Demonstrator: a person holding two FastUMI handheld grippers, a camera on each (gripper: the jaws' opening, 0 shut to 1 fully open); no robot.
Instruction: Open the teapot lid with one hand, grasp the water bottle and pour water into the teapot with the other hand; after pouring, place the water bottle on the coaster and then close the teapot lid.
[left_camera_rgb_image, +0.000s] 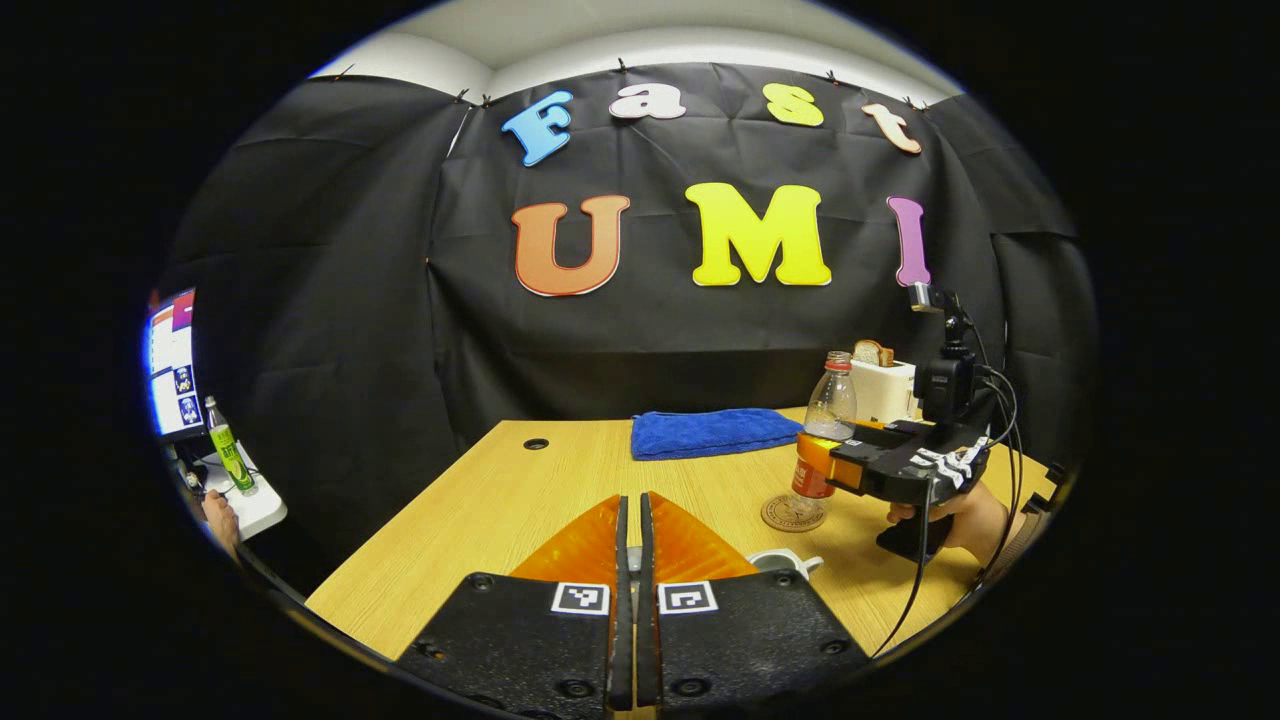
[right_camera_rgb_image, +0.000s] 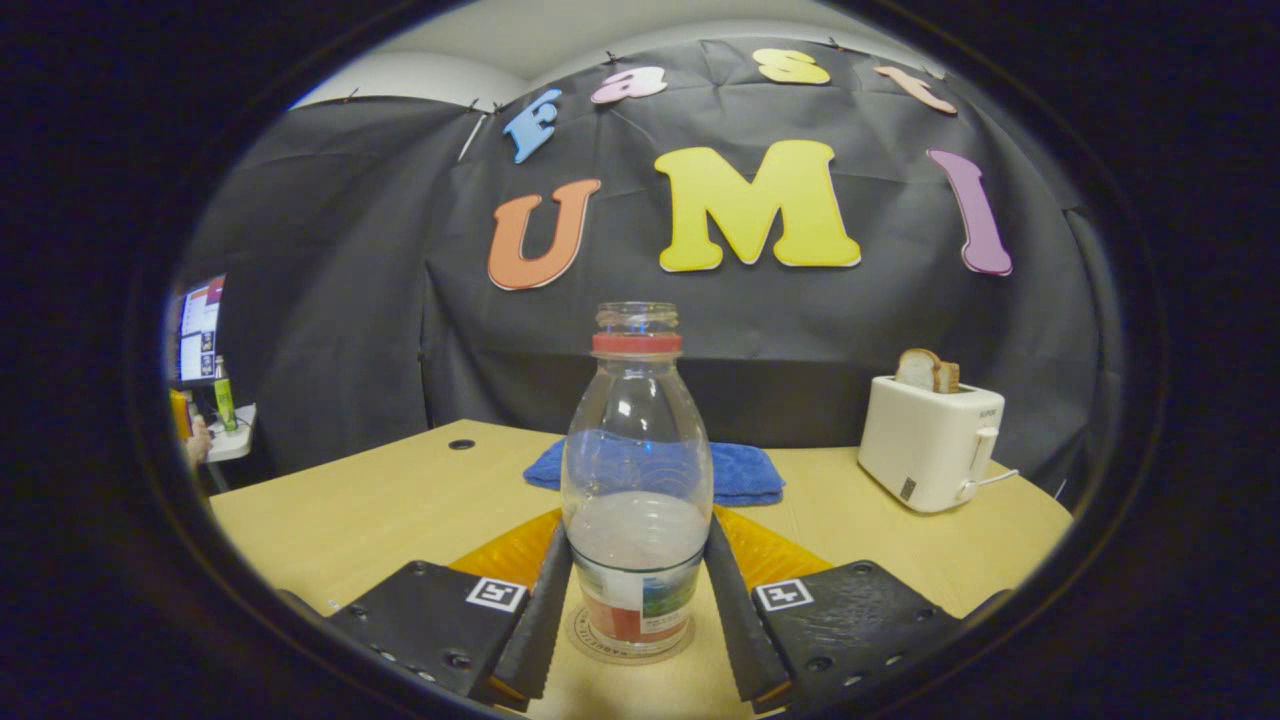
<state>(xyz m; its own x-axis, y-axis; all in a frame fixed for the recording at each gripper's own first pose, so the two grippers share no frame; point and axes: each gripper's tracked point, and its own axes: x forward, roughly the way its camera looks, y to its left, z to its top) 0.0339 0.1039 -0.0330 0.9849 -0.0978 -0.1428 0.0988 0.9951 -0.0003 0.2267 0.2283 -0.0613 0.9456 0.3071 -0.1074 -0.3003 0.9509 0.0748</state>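
Mostly hidden behind the left gripper (left_camera_rgb_image: 631, 560) in the left gripper view: the teapot (left_camera_rgb_image: 785, 562), with just a white rim and handle peeking out; lid not discernible. Partly covered by the right gripper (left_camera_rgb_image: 815, 462) there: the water bottle (left_camera_rgb_image: 828, 420), lower label blocked. Under the bottle in the right gripper view: the coaster (right_camera_rgb_image: 585, 640), rim alone visible. Far left, cut off and too small to read: a monitor (left_camera_rgb_image: 172, 362).

Clear, glossy plastic water bottle (right_camera_rgb_image: 637, 470) with a paper-like label. Matt, wood-grain counter (right_camera_rgb_image: 400, 500). Soft, nubby blue cloth (right_camera_rgb_image: 745, 472). Smooth white toaster (right_camera_rgb_image: 925, 442), probably plastic. Round coaster (left_camera_rgb_image: 793, 513), seemingly wood.
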